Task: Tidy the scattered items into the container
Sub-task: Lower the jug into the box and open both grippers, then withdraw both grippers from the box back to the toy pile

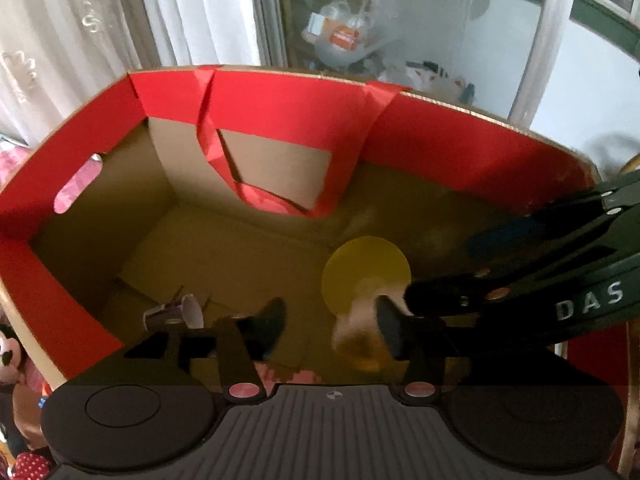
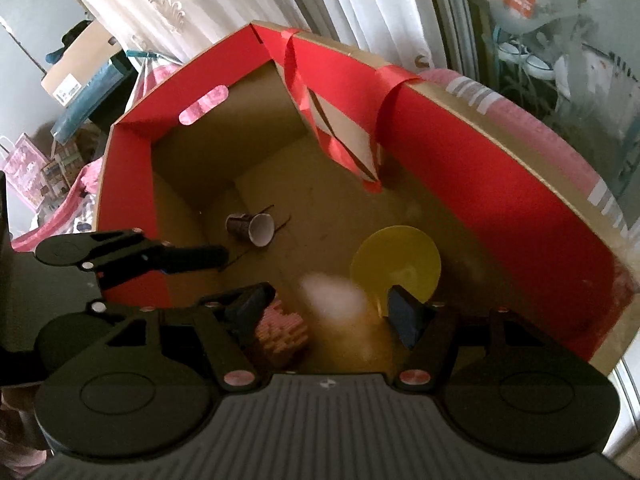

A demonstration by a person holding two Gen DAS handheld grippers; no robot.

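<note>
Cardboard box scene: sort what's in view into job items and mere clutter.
Job:
- red-lined cardboard box
- purple paper cup lying on its side in it
- round yellow plastic disc on its floor
- blurred pale item between the right gripper's open jaws

Clutter:
- white curtain
- mouse plush toy beside the box
- pink gift bag

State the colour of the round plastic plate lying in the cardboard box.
Yellow; the round plastic plate shows best in the right wrist view.

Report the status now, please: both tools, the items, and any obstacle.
Left tool open, right tool open, both above the box. Blurred pale item between right tool's fingers, ungripped. Yellow plate and paper cup lie inside. No obstacle.
</note>
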